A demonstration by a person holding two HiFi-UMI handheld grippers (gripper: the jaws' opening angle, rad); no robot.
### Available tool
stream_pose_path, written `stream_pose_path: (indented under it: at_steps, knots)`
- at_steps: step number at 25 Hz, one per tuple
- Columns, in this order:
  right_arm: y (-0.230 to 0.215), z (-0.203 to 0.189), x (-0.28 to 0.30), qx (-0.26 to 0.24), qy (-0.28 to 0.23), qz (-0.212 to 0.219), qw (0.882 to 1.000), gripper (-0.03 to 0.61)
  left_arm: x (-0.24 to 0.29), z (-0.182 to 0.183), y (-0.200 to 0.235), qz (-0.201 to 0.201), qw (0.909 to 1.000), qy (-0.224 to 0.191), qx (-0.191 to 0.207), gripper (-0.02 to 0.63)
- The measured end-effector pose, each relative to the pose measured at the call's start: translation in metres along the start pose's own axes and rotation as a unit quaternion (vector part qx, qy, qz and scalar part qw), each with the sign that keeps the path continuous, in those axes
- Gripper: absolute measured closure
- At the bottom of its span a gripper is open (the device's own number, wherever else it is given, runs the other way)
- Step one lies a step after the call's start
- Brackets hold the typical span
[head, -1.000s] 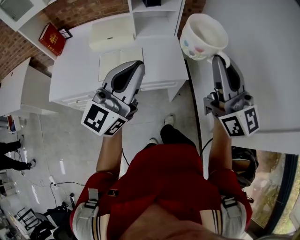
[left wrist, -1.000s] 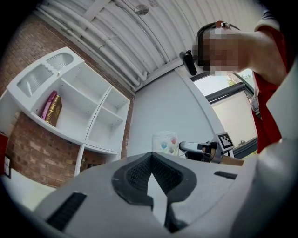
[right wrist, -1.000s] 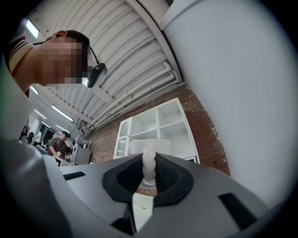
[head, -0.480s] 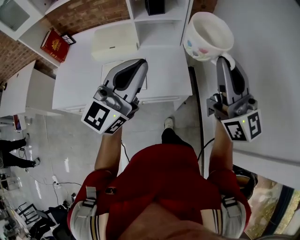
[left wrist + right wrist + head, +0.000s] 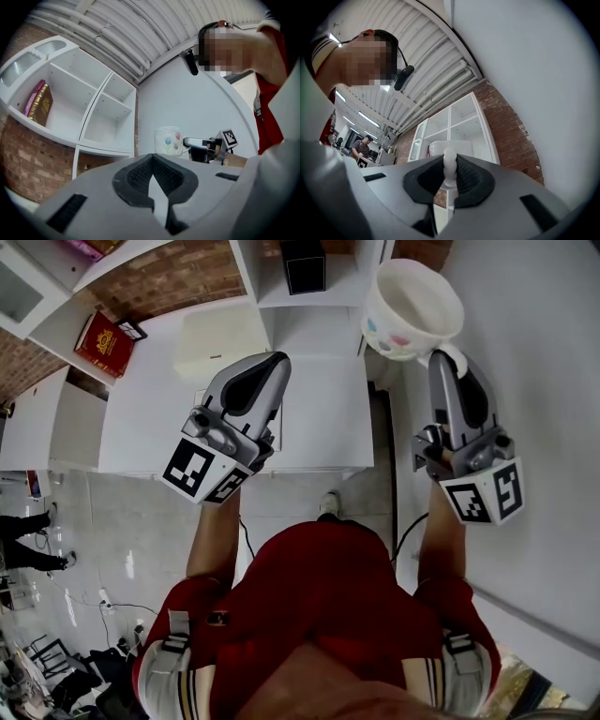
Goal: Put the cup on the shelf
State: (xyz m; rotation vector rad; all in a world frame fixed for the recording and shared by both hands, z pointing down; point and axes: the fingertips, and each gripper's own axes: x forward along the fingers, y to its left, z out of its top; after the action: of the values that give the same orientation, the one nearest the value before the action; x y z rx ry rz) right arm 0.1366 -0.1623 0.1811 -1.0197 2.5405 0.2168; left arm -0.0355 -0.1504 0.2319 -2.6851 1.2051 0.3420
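The cup (image 5: pixel 412 307) hangs in the air just past the tips of our right gripper (image 5: pixel 447 360), whose jaws are clamped on its handle (image 5: pixel 448 169). Its mouth faces up and its body sits forward of the jaws. Ahead of that gripper, beyond the cup and apart from it, stands the shelf (image 5: pixel 459 124). Our left gripper (image 5: pixel 265 369) is pressed together on nothing, farther from the cup. The head view cuts off the shelf at its top edge. The right jaws hide most of the cup from their own camera, so we cannot tell which compartment lines up.

No legible txt, labels or nos.
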Motion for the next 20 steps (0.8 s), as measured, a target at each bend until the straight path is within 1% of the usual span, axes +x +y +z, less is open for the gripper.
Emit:
stream_pose_path:
  at_steps: [8,10,12,14,17,20]
  knots:
    - [-0.04,-0.014,0.028,0.007,-0.001,0.039,0.999,0.538,0.045,-0.015,0.022,0.019,0.9998,-0.001,0.01,0.609]
    - [-0.046,-0.016,0.035,0.01,-0.001,0.042,0.999,0.538,0.048,-0.019,0.028,0.025,0.9996,0.005,0.013,0.609]
    - [-0.049,-0.018,0.041,0.013,0.001,0.043,0.999,0.538,0.05,-0.017,0.033,0.027,0.9996,0.001,0.007,0.609]
    - [-0.05,-0.02,0.047,0.016,0.003,0.044,0.999,0.538,0.05,-0.015,0.037,0.026,0.9996,-0.005,0.004,0.609]
    - [-0.051,-0.022,0.057,0.02,0.002,0.042,0.999,0.538,0.048,-0.019,0.046,0.023,0.9996,0.001,0.014,0.609]
    - [-0.051,-0.015,0.07,0.016,0.0,0.036,0.999,0.538,0.045,-0.016,0.054,0.016,0.9998,0.0,0.015,0.609]
